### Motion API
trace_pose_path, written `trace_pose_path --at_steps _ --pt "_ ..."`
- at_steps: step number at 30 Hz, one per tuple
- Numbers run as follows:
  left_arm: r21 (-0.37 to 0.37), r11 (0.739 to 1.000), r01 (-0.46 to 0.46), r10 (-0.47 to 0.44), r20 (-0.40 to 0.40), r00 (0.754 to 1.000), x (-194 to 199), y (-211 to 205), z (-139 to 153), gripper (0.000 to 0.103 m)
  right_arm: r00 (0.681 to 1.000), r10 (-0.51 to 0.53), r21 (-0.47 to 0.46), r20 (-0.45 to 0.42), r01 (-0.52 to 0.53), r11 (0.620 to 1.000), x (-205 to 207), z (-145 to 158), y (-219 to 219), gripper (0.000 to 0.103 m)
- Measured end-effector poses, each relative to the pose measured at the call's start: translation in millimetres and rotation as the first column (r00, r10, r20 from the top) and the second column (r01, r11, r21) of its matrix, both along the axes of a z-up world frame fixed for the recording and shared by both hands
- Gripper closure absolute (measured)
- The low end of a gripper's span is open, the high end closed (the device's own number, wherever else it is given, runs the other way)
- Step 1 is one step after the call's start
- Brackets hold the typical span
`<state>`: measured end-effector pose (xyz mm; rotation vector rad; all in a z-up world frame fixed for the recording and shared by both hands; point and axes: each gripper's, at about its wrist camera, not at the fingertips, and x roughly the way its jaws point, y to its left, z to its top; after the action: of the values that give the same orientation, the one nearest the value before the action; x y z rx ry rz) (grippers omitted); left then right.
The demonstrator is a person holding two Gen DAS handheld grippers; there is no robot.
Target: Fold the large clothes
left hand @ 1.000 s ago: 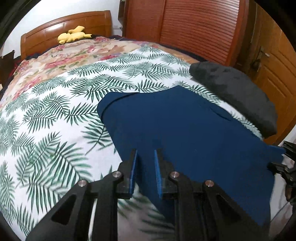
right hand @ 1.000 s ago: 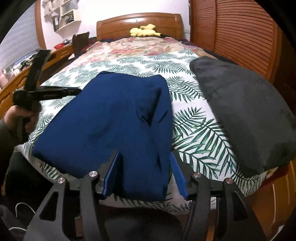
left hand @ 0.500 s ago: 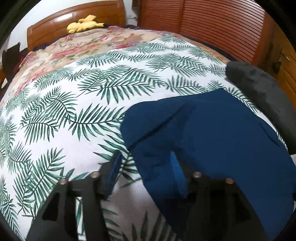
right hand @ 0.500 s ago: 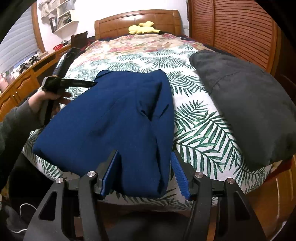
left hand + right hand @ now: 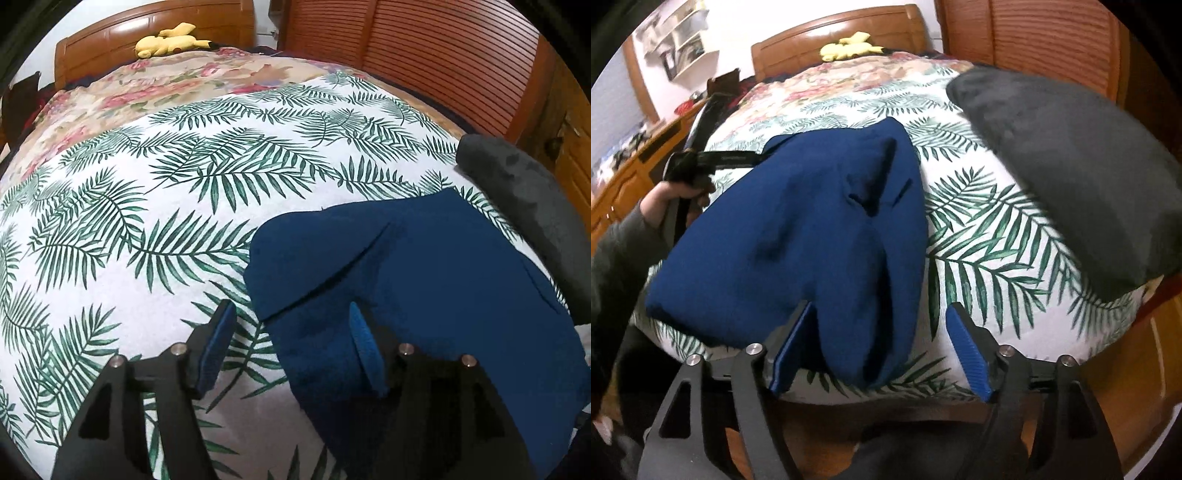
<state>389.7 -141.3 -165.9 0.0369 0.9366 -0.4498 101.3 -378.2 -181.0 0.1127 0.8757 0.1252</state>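
Note:
A folded dark blue garment (image 5: 424,273) (image 5: 812,221) lies on the palm-leaf bedspread near the bed's front edge. My left gripper (image 5: 291,325) hangs over the garment's left corner, jaws opening; that corner lies loose between the pads, which do not press on it. My right gripper (image 5: 879,325) sits at the garment's near right corner, jaws opening wide, with the cloth's folded end lying between the pads untouched. In the right wrist view a hand holds the left gripper (image 5: 713,158) at the garment's far left side.
A dark grey pillow (image 5: 1063,162) (image 5: 524,206) lies right of the garment. A yellow plush toy (image 5: 170,38) rests by the wooden headboard (image 5: 147,33). Slatted wooden wardrobe doors (image 5: 424,59) stand right of the bed; a wooden dresser (image 5: 624,177) stands left.
My left gripper went from nearly shut to open and shifted left to the garment's left corner. My right gripper's jaws spread wider and let the cloth's end lie free.

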Motion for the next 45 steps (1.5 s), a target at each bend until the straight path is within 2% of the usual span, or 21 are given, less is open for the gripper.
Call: trace_pose_path --at_steps 3,5,8,10,11,13,15,16,18,19,21,27,34,37,41,45 --pt "0.002 1.0 -0.001 0.001 0.009 1.0 -0.8 -1.4 0.9 0.04 1.0 0.002 0.058 -0.002 -0.002 0.998 7.8 -3.3 -3.6 0.026" --pt "0.011 1.0 0.002 -0.002 0.021 1.0 -1.8 -4.3 2.6 0.041 1.0 0.013 0.129 -0.012 -0.012 0.992 14.3 -6.4 -4.9 0.026" --pt "0.014 1.0 0.016 -0.016 0.029 0.999 -1.9 -8.2 4.8 0.049 0.999 0.049 0.166 -0.003 -0.048 0.985 20.5 -8.6 2.3 0.026" --pt "0.016 1.0 0.015 -0.016 0.028 0.999 -0.9 -10.4 6.3 0.054 0.996 0.088 0.176 0.005 -0.087 0.981 23.9 -8.1 10.4 0.033" --pt "0.015 1.0 0.014 -0.014 0.028 0.999 -0.3 -11.1 7.1 0.058 0.995 0.1 0.187 0.003 -0.099 0.977 25.4 -8.2 12.3 0.041" --pt "0.007 1.0 0.022 -0.022 0.04 0.999 -1.4 -12.4 10.8 0.084 0.995 0.1 0.174 0.015 -0.101 0.98 25.8 -6.1 14.9 0.051" --pt "0.028 0.999 0.039 -0.04 0.055 0.998 -5.7 -17.1 17.1 0.095 0.993 0.108 0.146 0.052 -0.115 0.983 23.5 1.6 15.5 0.074" --pt "0.055 0.998 0.039 -0.044 0.087 0.995 -10.2 -20.8 23.7 0.097 0.992 0.112 0.152 0.066 -0.121 0.981 22.6 5.2 13.5 0.077" --pt "0.064 0.997 0.031 -0.04 0.137 0.99 -16.7 -23.0 38.3 0.098 0.988 0.12 0.159 0.094 -0.134 0.978 22.0 13.8 10.5 0.083" --pt "0.055 0.998 0.028 -0.036 0.151 0.988 -19.0 -22.8 45.5 0.099 0.985 0.127 0.152 0.12 -0.144 0.978 21.3 21.0 9.8 0.09" --pt "0.033 0.999 0.02 -0.026 0.188 0.982 -25.2 -23.7 65.2 0.099 0.979 0.132 0.148 0.153 -0.155 0.977 22.7 31.4 8.0 0.091" --pt "0.051 0.999 0.004 -0.019 0.303 0.953 -39.4 -48.1 117.2 0.099 0.949 0.167 0.098 0.268 -0.2 0.975 31.5 71.5 1.6 0.092" --pt "0.023 1.0 -0.003 -0.007 0.391 0.92 -36.3 -88.6 176.3 0.099 0.917 0.157 0.036 0.367 -0.183 0.982 44.6 113.2 -38.7 0.092" --pt "-0.004 1.0 0.011 -0.008 0.435 0.9 -32.3 -118.6 208.8 0.099 0.9 0.131 0.016 0.415 -0.151 0.988 43.9 140.2 -70.0 0.092" --pt "-0.024 0.998 0.064 -0.046 0.459 0.887 -23.4 -176.6 244.6 0.099 0.879 0.097 -0.022 0.467 -0.098 0.995 37.1 171.8 -111.3 0.092" --pt "-0.011 0.991 0.131 -0.112 0.452 0.885 -17.3 -238.3 251.0 0.099 0.868 0.047 -0.061 0.494 -0.02 0.998 26.8 191.1 -155.3 0.092"
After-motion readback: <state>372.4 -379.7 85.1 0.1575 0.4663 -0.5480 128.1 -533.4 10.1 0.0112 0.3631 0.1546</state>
